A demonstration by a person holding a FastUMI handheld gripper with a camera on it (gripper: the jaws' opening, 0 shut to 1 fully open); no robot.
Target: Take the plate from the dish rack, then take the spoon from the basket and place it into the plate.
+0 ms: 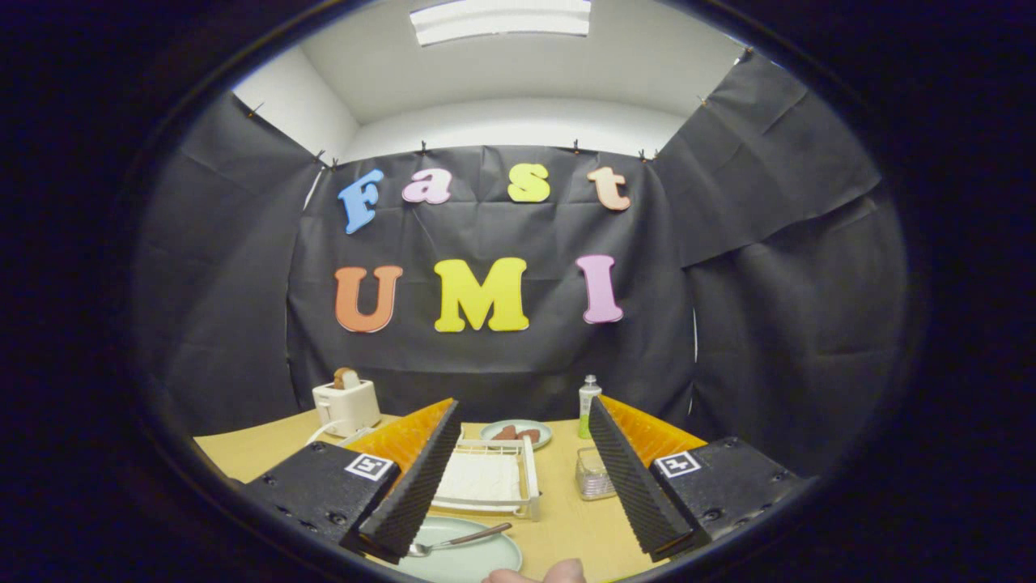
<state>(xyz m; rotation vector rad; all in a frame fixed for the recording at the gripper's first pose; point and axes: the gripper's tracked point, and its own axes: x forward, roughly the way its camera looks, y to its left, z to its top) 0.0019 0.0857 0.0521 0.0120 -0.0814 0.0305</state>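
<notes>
Fingers of the gripper (526,478) stand wide apart with nothing between their pads, raised above the counter (566,526) and pointing toward the back of the booth. Neither finger touches any object.

Near the tip of the left finger lies the plate (477,563), a pale green dish flat on the tan counter, partly cut off at the near side. The spoon (461,540) rests in the plate, its bowl toward the left finger and its handle slanting away toward the right, the end of the handle reaching over the plate's far rim.

Just beyond the plate, in the gap between the two fingers, sits the dish rack (488,479), a pale frame with a white tray inside; its left side is hidden behind the left finger. Beside the right finger, near its inner edge, stands the basket (593,476), a small clear container; what it holds is too small to tell.

Farther beyond the rack is a second small plate (518,433) carrying a few brownish pieces. To its right, just by the tip of the right finger, a slim bottle (588,406) with a green lower part stands upright. Well beyond the left finger, a white toaster (346,405) sits at the back of the counter with a slice poking from its slot and a white cord trailing forward.

At the very near side, between the fingers, part of a person's hand (538,573) shows.
</notes>
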